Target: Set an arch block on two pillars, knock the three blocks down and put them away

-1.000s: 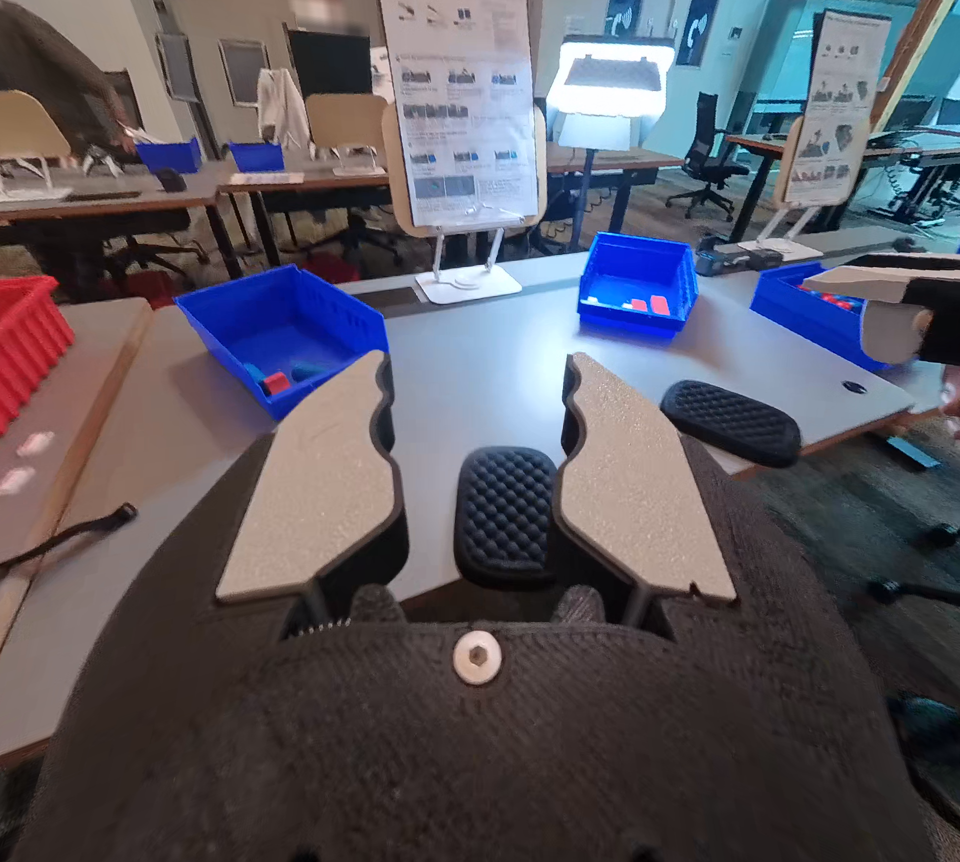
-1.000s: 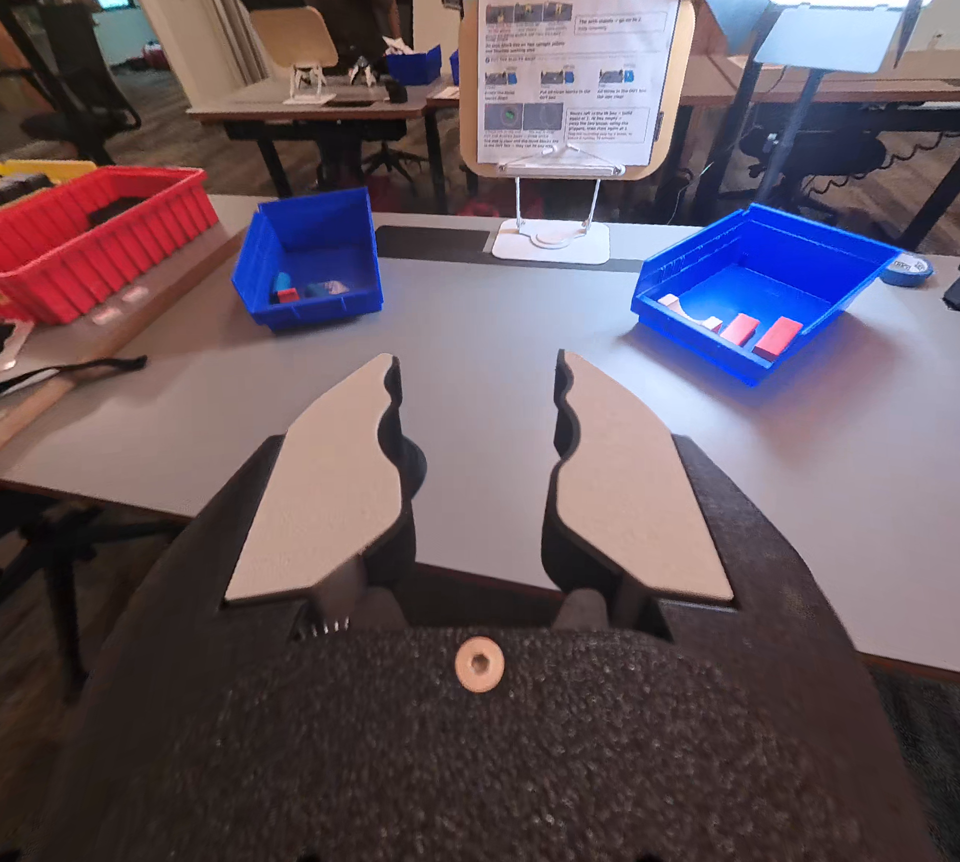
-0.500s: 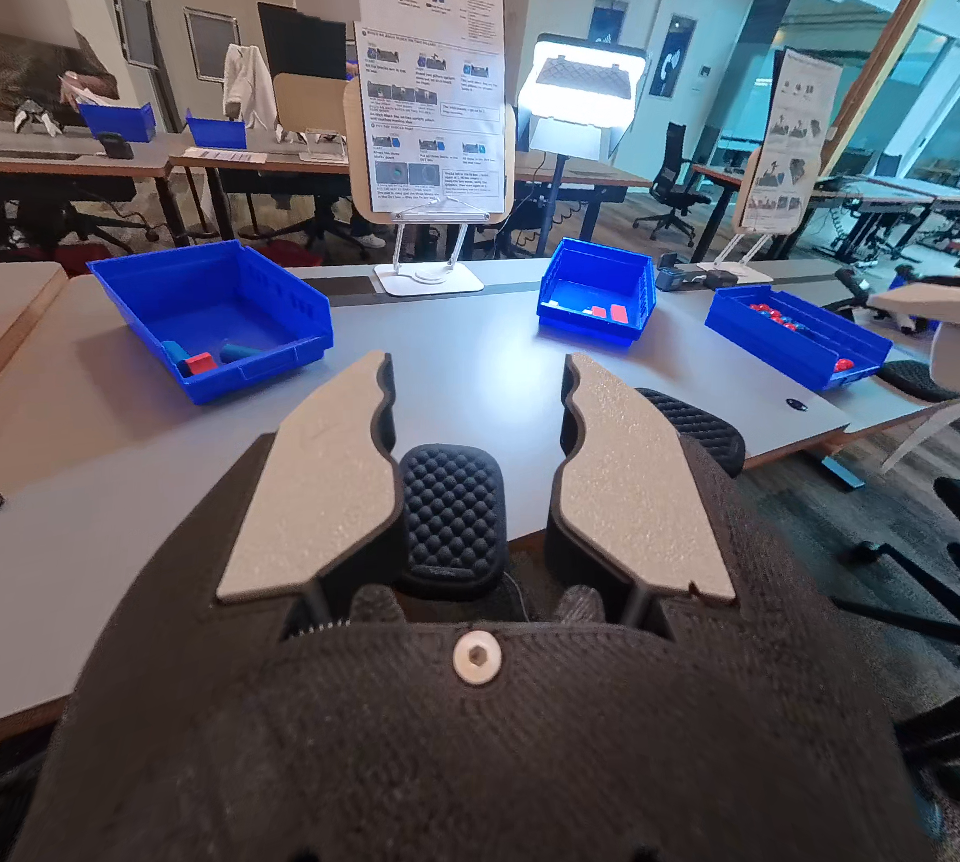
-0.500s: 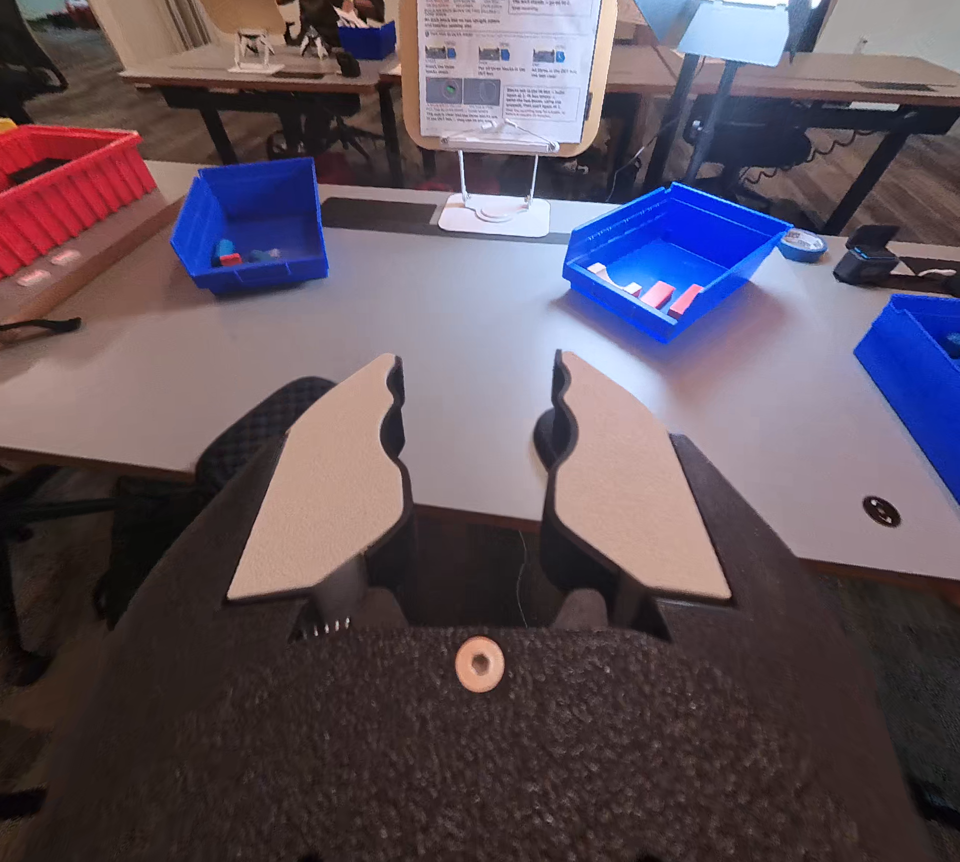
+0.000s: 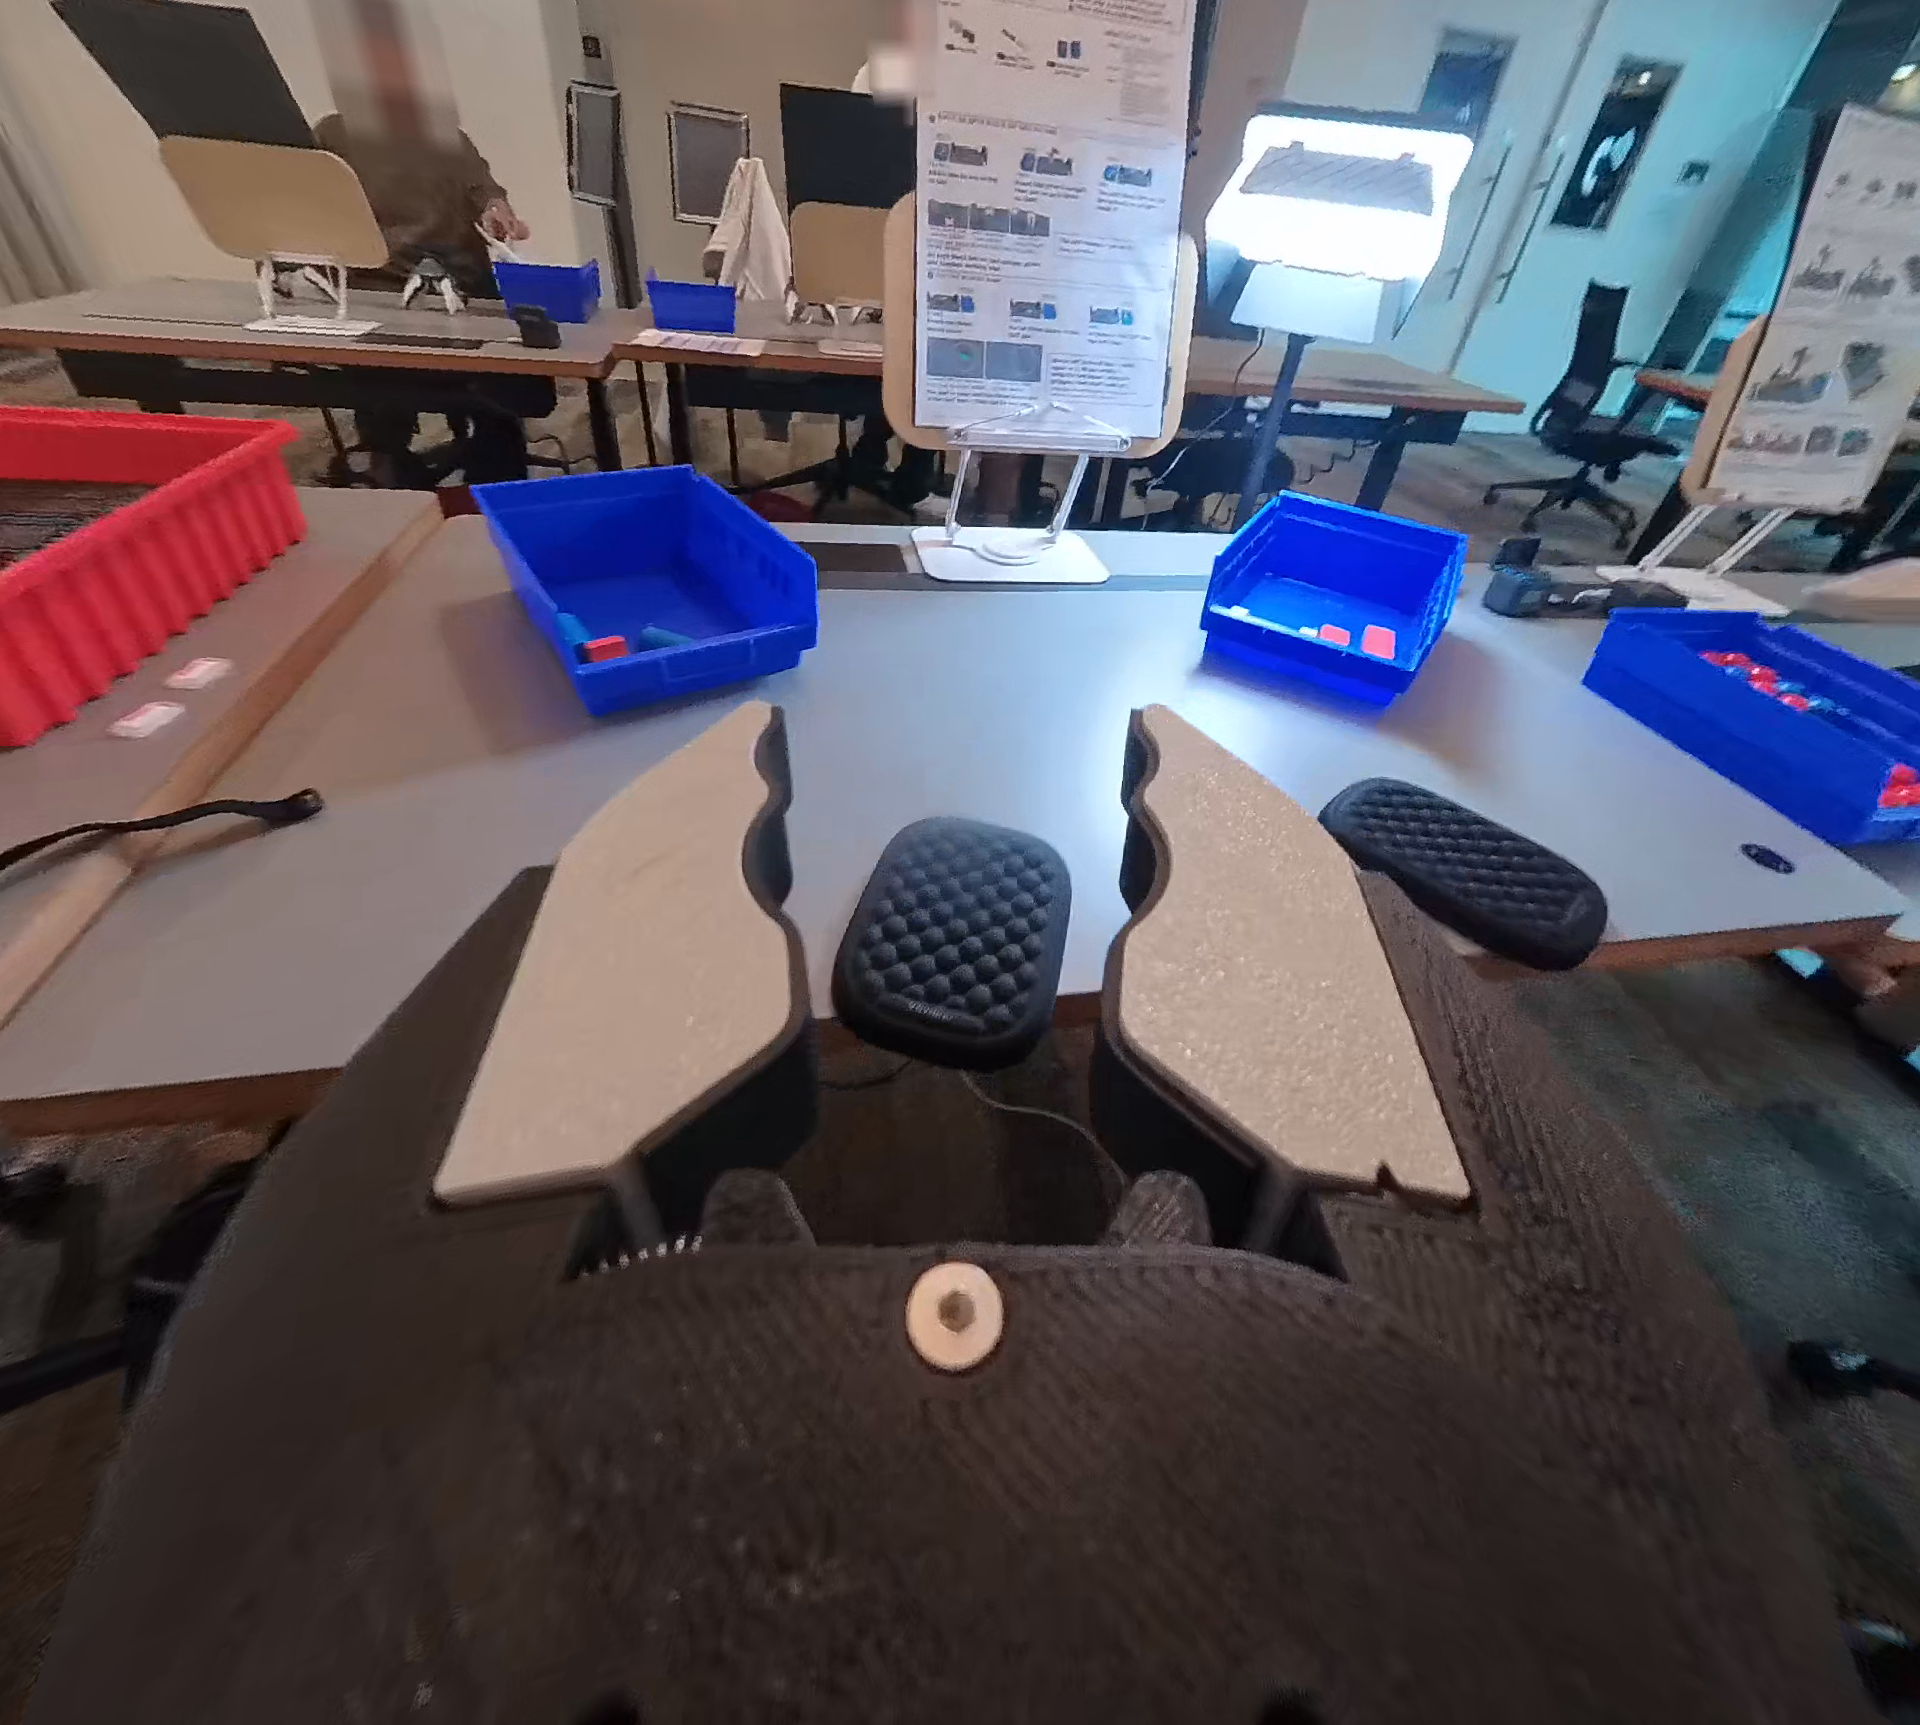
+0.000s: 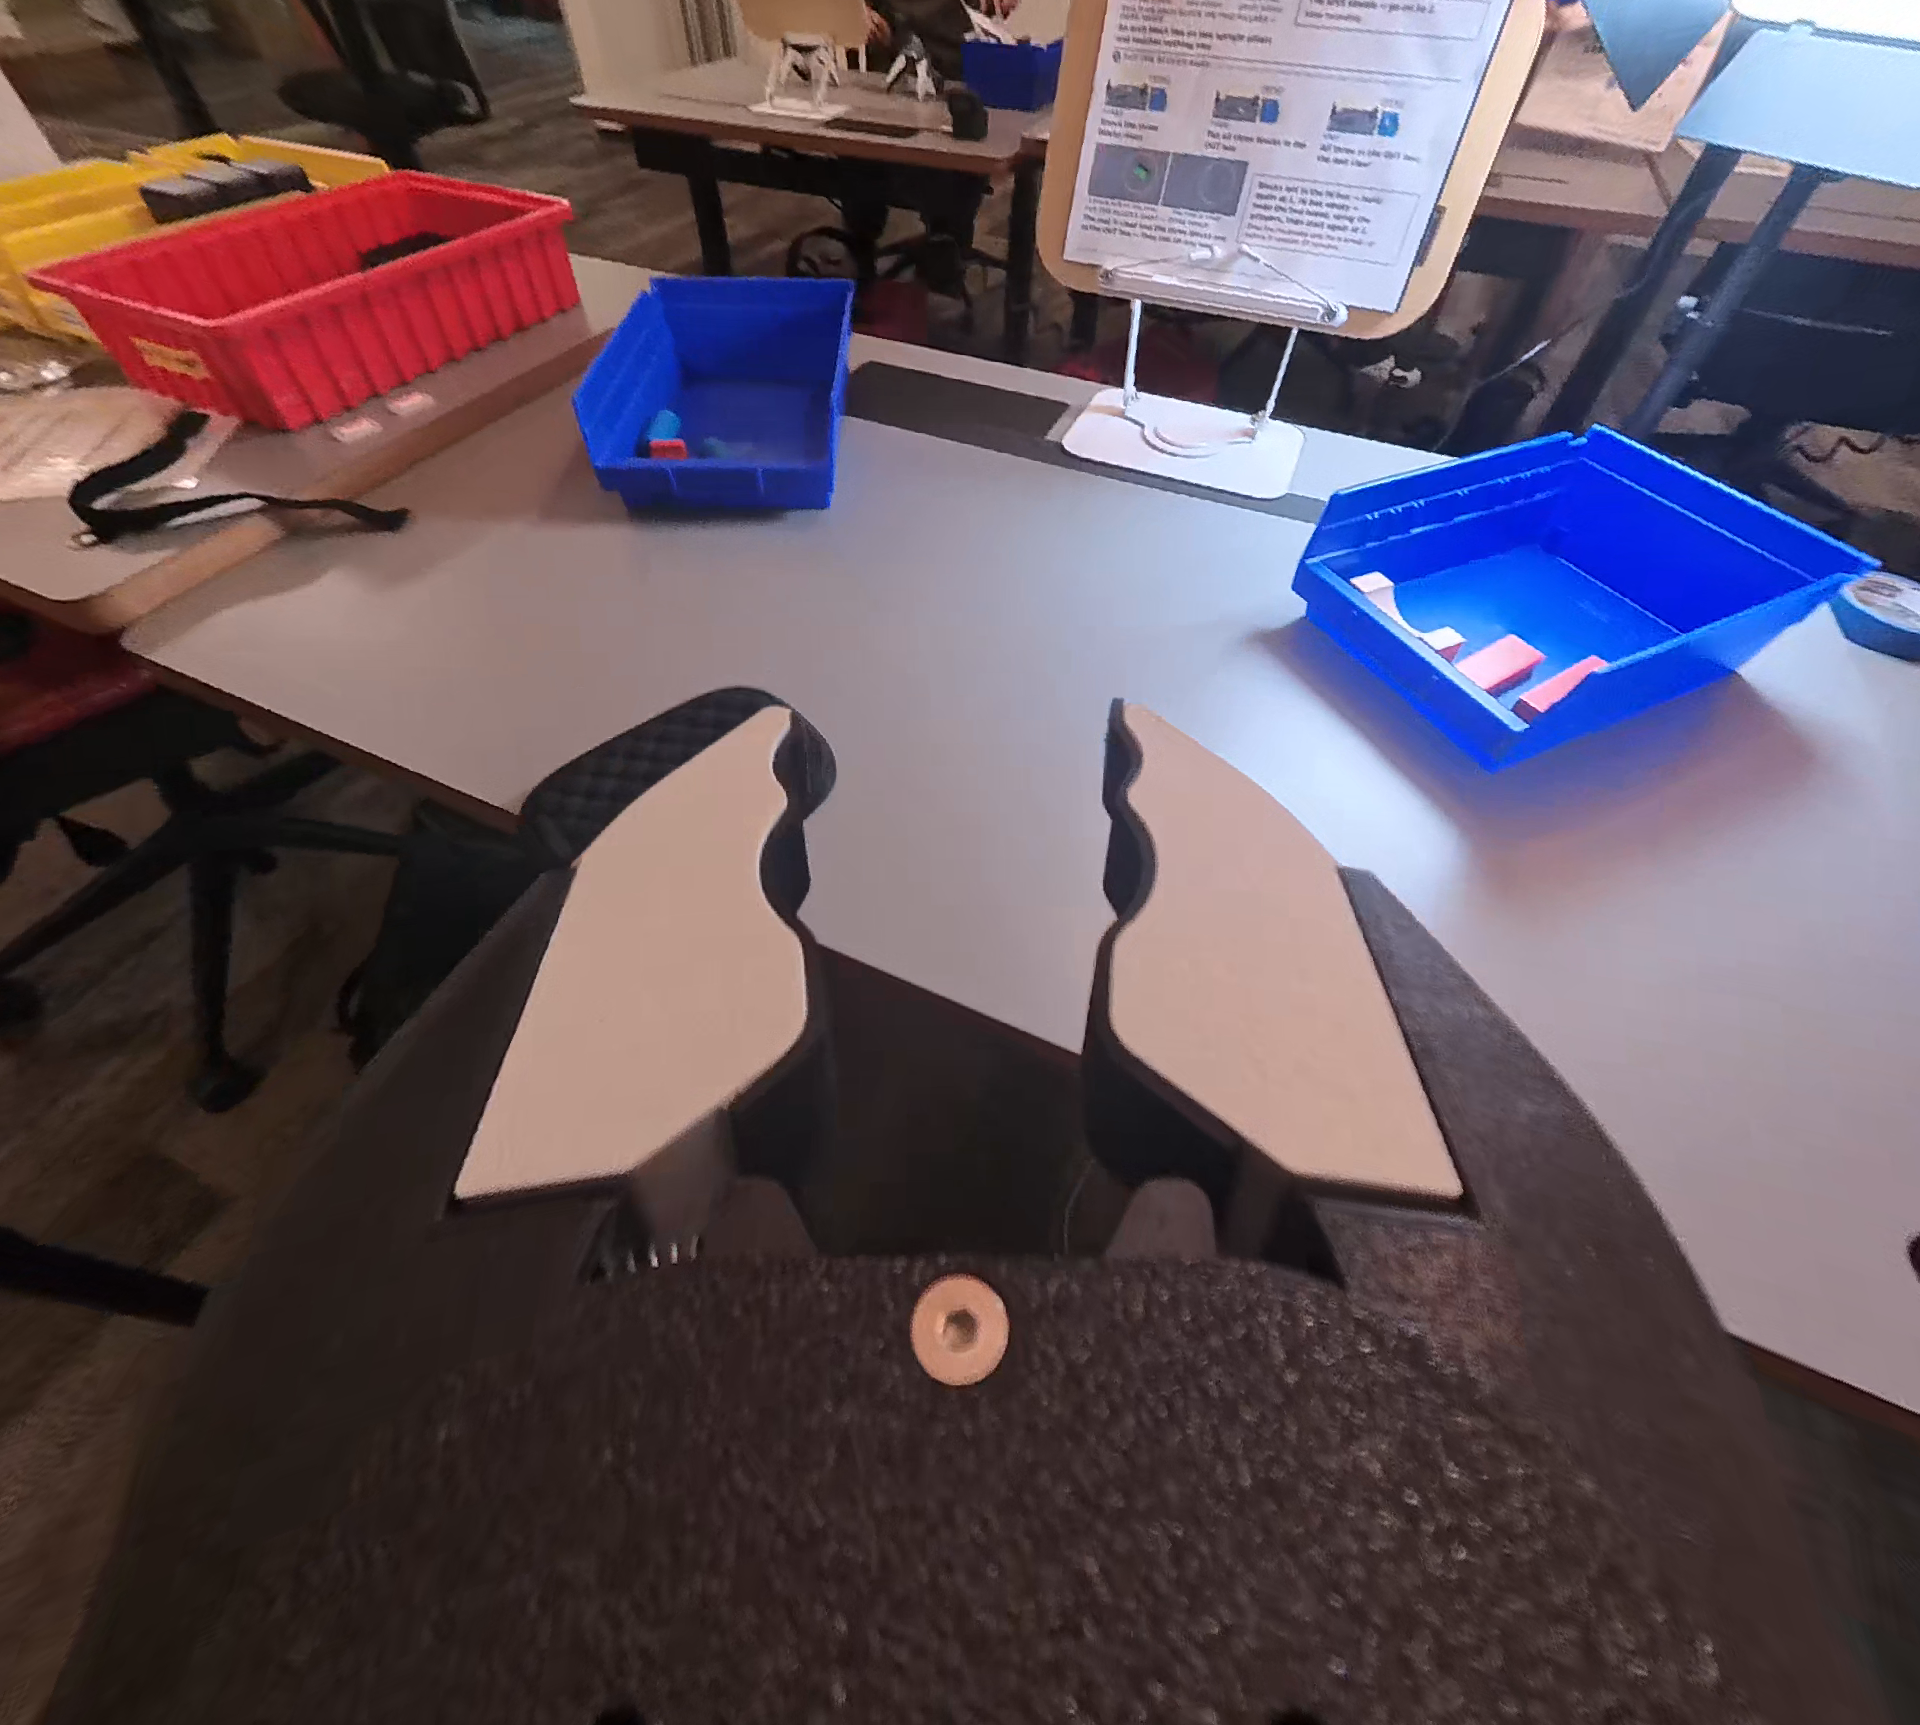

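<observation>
A printed instruction sheet (image 6: pixel 1299 44) with small photos and text stands on a white wire stand at the far edge of the grey desk (image 6: pixel 987 636); a similar sheet stands further right in the left wrist view. The red ribbed bin (image 6: pixel 312 304) carries a small yellow label.

The left claw (image 5: pixel 951 740) is held level off the near edge of the desk, its jaws spread apart and empty, above a chair's black dimpled armrest (image 5: pixel 951 932). The right claw (image 6: pixel 956 730) tilts down over the desk's near edge, jaws likewise parted and gripping nothing. Both have flat, pale, grainy finger plates with wavy inner edges on rough black bodies.

The right blue bin (image 6: pixel 1579 595) holds a pale wooden arch block (image 6: pixel 1397 615) and two red rectangular blocks (image 6: pixel 1496 662) lying flat. The left blue bin (image 6: pixel 717 397) holds small red and blue pieces. A black strap (image 6: pixel 208 501) lies left of it.
</observation>
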Motion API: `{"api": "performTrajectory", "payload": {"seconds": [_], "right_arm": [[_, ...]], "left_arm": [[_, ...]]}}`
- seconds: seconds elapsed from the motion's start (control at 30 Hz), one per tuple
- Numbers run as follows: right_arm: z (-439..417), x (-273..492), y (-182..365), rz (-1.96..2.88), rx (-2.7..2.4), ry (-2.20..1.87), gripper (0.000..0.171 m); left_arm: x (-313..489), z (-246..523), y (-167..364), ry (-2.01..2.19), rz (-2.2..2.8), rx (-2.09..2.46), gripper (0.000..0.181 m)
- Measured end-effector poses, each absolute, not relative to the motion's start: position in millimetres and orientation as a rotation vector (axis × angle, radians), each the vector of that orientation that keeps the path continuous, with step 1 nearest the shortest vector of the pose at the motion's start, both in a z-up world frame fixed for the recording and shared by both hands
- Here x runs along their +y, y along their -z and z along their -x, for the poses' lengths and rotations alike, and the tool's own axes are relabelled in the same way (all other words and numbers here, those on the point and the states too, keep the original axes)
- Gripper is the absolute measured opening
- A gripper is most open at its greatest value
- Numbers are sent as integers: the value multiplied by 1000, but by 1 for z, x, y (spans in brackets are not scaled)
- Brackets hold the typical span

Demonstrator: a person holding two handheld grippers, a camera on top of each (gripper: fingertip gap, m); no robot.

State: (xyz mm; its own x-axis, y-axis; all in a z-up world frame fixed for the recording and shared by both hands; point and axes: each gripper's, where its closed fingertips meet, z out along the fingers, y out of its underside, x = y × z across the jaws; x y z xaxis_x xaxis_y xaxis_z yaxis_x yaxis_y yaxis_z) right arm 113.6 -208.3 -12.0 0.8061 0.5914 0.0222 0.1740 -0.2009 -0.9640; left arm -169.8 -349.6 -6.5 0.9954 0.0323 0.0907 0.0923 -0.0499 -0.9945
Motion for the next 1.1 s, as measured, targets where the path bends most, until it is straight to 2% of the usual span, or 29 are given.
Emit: {"api": "performTrajectory", "payload": {"seconds": [0.23, 0.53, 0.73, 1.1], "right_arm": [[-130, -208, 41, 1758, -557, -479, 55], [-195, -246, 102, 1833, -550, -358, 55], [-195, -276, 153, 1832, -561, -344, 55], [-129, -346, 250, 1639, -733, -498, 56]], "left_arm": [[-370, 142, 24, 25, 1721, -5, 61], [-346, 87, 65, 156, 1715, 114, 59], [-351, 91, 124, 195, 1660, 110, 60], [-488, 138, 229, 10, 1592, 65, 59]]}}
